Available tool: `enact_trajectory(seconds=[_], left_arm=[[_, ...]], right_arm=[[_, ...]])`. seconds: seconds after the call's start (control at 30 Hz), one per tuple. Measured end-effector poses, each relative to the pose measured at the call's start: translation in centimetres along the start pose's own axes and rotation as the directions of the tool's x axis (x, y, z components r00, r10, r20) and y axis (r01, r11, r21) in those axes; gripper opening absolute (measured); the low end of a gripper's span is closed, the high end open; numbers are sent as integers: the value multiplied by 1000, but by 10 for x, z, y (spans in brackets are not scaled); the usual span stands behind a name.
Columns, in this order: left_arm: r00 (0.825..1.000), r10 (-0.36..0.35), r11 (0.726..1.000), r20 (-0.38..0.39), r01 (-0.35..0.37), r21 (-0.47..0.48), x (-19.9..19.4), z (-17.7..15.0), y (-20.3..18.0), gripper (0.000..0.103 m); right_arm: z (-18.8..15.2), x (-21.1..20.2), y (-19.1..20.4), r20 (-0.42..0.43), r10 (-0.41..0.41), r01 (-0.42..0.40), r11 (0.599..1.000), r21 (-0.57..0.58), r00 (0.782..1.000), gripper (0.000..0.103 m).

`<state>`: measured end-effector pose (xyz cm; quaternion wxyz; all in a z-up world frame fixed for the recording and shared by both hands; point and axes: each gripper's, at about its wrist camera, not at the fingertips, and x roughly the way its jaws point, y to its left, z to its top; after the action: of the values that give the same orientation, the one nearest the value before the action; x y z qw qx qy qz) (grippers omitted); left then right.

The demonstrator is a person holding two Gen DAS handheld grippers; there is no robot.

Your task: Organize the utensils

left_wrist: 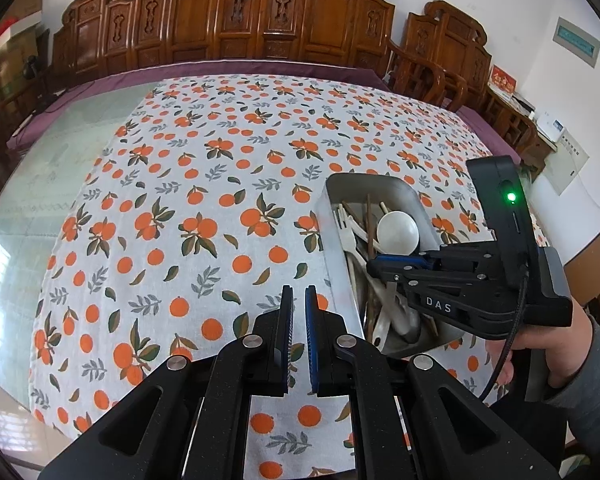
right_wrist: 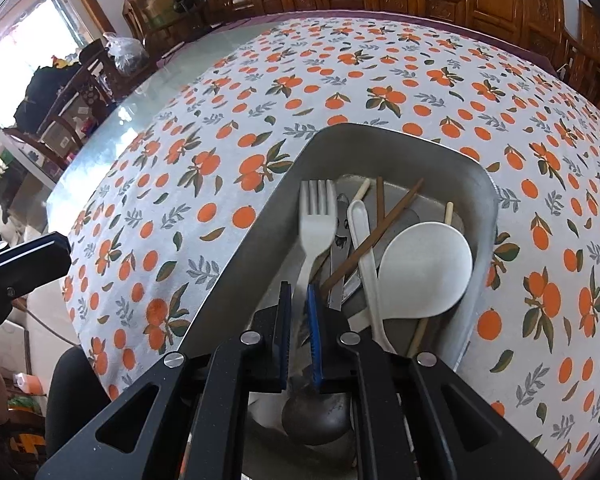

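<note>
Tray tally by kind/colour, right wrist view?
White fork: 1
White spoons: 2
Brown chopsticks: 2
Pale chopsticks: 2
Metal pieces: 2
Total: 9 visible; others may be hidden underneath.

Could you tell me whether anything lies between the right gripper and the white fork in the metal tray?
Nothing visible does. The right gripper hangs just above the white fork's handle inside the metal tray; the brown chopsticks and white ladle lie beside it.
</note>
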<state>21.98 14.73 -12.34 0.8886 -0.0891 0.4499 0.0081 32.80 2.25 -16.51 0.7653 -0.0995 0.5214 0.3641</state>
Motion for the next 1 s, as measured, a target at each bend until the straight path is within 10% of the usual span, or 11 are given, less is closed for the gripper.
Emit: enact_trajectory(seconds=[0.4,0.57,0.73,1.0], left_arm=[[998,12,1000,67,-13,19,-31,3,-25,6],[994,8,999,113,-12,37,-51,0,-40,23],[988,10,999,156,-18,47,-67,-6,-55,73],[984,21,999,178,-29,39,-84,-23,-77,92]], right_arm=[[-23,-80,-12,167,-8,5,1000,22,986,11],[-45,-120,-14,238,-34,29,999,26,971,11],[-73,-155,-17,299,-64,52,998,45,952,29],[-115,-199,-24,365,-160,122,985,125,917,91]])
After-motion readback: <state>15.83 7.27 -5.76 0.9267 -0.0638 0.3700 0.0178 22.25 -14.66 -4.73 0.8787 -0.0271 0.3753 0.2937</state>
